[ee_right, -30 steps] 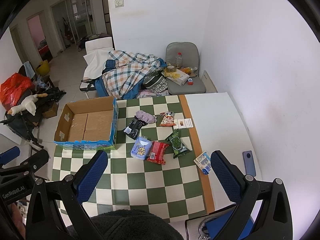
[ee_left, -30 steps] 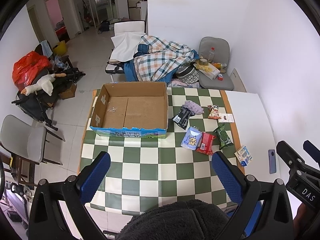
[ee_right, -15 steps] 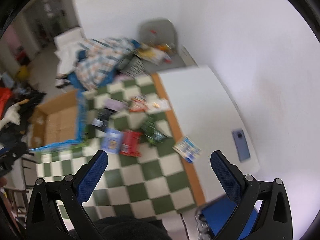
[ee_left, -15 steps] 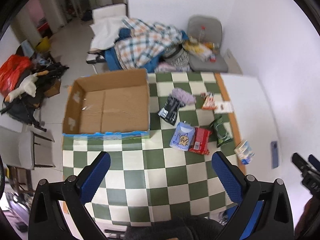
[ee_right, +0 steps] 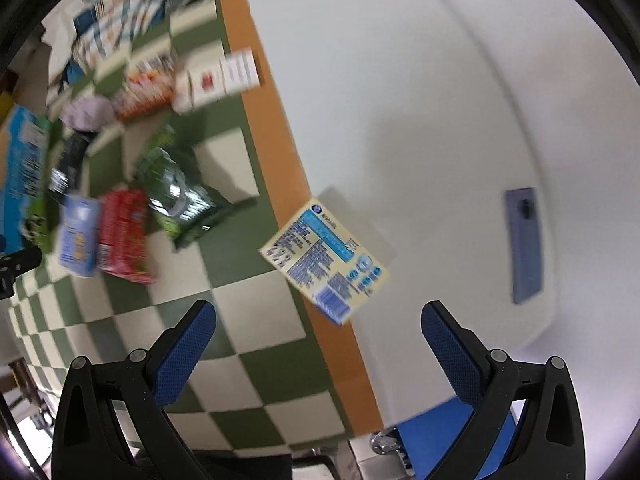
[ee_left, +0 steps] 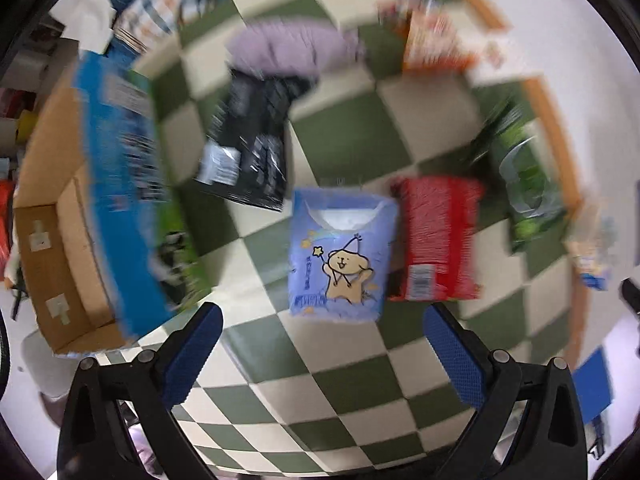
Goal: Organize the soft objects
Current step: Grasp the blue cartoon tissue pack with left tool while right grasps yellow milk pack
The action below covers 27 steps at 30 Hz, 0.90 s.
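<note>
My left gripper (ee_left: 320, 352) is open and empty, low over the checked tablecloth, just in front of a light blue tissue pack with a bear (ee_left: 340, 252). Beside it lie a red pack (ee_left: 438, 240), a black packet (ee_left: 252, 148), a green packet (ee_left: 524, 184), a lilac cloth (ee_left: 288, 48) and an orange snack bag (ee_left: 432, 36). The open cardboard box (ee_left: 68, 216) is at the left. My right gripper (ee_right: 318, 354) is open and empty, in front of a yellow-blue pack (ee_right: 326, 256) at the cloth's orange edge. The red pack (ee_right: 122, 236) and green packet (ee_right: 176, 192) show at its left.
A phone (ee_right: 526, 246) lies on the white table at the right. A small card and white box (ee_right: 220, 76) lie at the far cloth edge. A blue chair seat (ee_right: 440, 436) is under the table's near edge. Clothes pile lies beyond the table (ee_left: 160, 4).
Both grippers have dropped sharply toward the table and tilted down. The left closed in on the blue tissue pack, the right on the yellow-blue pack. Both stayed open.
</note>
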### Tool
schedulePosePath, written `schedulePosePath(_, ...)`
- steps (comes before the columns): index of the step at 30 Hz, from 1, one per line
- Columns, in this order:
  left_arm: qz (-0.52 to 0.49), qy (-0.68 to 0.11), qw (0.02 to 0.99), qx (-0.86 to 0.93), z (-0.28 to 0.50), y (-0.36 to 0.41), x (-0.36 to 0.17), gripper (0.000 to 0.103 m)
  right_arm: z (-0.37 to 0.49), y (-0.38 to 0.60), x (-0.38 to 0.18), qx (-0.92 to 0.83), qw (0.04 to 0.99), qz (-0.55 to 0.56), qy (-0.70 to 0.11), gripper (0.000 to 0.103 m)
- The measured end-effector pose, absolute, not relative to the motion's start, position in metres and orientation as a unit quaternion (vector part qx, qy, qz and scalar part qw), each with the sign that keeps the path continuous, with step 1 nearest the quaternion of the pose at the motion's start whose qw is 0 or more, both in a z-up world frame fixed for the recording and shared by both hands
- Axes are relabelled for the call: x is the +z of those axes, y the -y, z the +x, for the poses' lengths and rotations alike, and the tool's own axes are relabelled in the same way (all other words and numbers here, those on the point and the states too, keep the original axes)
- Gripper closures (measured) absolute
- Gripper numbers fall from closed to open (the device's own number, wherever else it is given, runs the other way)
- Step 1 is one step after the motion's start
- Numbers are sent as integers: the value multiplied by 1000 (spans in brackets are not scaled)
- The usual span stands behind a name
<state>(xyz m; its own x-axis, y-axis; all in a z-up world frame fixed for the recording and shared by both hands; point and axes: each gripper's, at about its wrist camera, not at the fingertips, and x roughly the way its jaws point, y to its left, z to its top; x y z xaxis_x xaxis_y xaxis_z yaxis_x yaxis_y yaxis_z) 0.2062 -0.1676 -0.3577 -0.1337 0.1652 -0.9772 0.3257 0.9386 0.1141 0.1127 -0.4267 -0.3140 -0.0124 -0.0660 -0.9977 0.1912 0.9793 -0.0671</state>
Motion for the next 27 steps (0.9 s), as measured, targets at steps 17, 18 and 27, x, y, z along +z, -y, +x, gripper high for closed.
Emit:
schedulePosePath(17, 112, -784, 609, -44, 201, 132, -431, 37, 121, 448, -440, -41, 625, 72, -777, 26)
schedulePosePath(18, 115, -783, 610, -43, 201, 130, -429, 37, 119, 450, -442, -35, 622, 91, -777, 27)
schedulePosePath(27, 113, -769, 627, -46, 199, 133, -413, 53, 95, 462, -457, -65, 624, 126, -768, 33)
